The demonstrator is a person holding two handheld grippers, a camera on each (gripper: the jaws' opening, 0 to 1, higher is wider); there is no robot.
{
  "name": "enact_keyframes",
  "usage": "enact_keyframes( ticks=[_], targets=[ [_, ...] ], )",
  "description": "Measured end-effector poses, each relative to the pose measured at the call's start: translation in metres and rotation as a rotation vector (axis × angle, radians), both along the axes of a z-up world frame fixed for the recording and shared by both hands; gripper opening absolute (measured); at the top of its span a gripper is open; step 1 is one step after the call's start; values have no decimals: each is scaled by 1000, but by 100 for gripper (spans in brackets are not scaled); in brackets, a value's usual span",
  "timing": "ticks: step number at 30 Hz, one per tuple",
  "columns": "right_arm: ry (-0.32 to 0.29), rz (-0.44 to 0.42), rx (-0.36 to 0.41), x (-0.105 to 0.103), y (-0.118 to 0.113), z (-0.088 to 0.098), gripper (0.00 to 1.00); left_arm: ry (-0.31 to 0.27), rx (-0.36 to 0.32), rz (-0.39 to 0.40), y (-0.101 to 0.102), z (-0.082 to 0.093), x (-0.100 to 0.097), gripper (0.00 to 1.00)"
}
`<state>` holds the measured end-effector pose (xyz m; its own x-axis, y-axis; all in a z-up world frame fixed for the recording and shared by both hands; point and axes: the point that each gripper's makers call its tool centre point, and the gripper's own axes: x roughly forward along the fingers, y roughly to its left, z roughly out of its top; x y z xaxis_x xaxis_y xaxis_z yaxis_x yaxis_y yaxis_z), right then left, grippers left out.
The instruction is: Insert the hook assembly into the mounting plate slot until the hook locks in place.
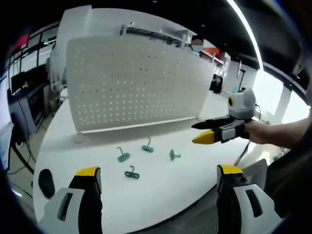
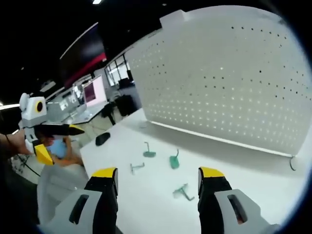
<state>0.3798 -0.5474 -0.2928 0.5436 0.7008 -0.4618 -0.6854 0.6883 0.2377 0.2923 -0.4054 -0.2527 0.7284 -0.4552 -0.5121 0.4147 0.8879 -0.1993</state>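
Several small green hooks lie loose on the white table in front of a white pegboard plate (image 1: 136, 83) that stands upright. Among them are one hook (image 1: 123, 156), another (image 1: 148, 147) and a third (image 1: 174, 155). In the right gripper view the plate (image 2: 229, 83) rises behind the same hooks, such as one hook (image 2: 174, 161) and another (image 2: 183, 191). My left gripper (image 1: 158, 171) is open above the table's near edge, apart from the hooks. My right gripper (image 2: 157, 173) is also open and holds nothing. It also enters the left gripper view as the right gripper (image 1: 195, 133), hovering right of the hooks.
A black oval object (image 1: 46, 181) lies near the table's (image 1: 97, 141) left edge, also seen as the black object (image 2: 102, 139). A hand (image 1: 273, 134) holds the right gripper. The left gripper (image 2: 62, 144) hangs beyond the table corner. Desks and monitors stand behind.
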Motion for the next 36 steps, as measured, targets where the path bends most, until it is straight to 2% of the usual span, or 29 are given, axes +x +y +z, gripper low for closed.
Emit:
enact_keyframes(
  ticks=[3,6,9,17,21,28,36],
  targets=[
    [3,1,-3,6,4,-4,66,-3,2,3,2,1,1,100],
    [35,6,17,11,11,-10,65,-5,2,9,5,2,3,100],
    [28,56,-54,15,14,-22,64,-1,3,11,8,1,3,100],
    [54,101,-72,27,23,-31,64,12,4,19,12,-4,3,100],
    [40,119,-76,33,29,-31,58,17,-5,24,12,-5,3,100],
    [64,153,-104,43,42,-44,56,28,4,12,12,-6,4,100],
    [89,192,-109,51,60,-55,55,33,11,31,20,-6,6,100]
  ],
)
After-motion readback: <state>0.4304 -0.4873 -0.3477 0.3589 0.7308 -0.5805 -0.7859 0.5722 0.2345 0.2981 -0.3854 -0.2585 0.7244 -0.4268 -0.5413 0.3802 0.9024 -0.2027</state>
